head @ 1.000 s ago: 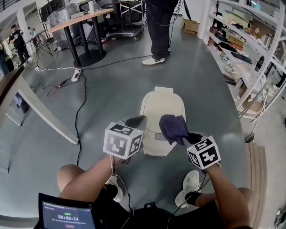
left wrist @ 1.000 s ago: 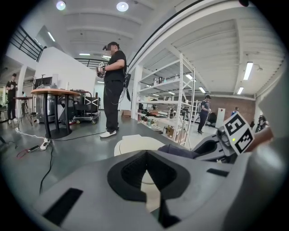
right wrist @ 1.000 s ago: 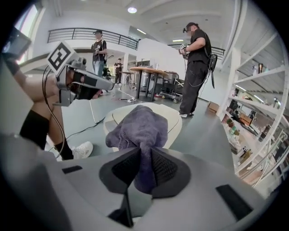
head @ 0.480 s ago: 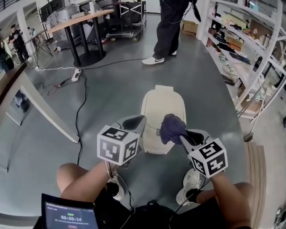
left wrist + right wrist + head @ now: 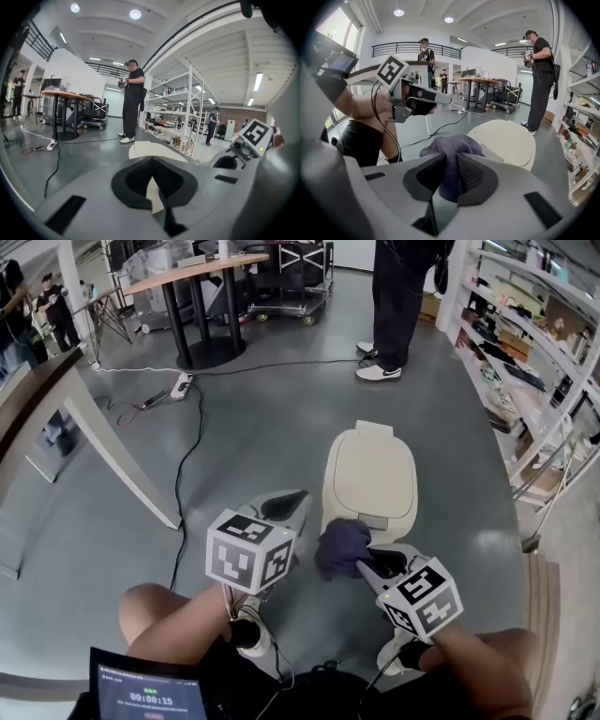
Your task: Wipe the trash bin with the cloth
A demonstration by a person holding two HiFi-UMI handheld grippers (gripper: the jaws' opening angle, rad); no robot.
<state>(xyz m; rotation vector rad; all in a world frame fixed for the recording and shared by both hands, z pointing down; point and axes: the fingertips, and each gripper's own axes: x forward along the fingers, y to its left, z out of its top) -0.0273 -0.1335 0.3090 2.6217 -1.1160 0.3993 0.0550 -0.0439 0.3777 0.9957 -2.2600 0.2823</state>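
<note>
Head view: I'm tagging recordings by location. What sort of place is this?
Likely a workshop or lab hall: stocked white metal shelving, a round high table, and a power strip with cables trailing over the bare grey floor.

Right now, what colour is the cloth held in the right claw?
Dark purple, plain with no pattern; the cloth shows best in the right gripper view.

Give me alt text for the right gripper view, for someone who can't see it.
The right hand-held gripper is clamped on a bunched purple cloth near the cream lid of a trash bin. The left hand-held gripper is at upper left, and a person in black stands beyond.
</note>
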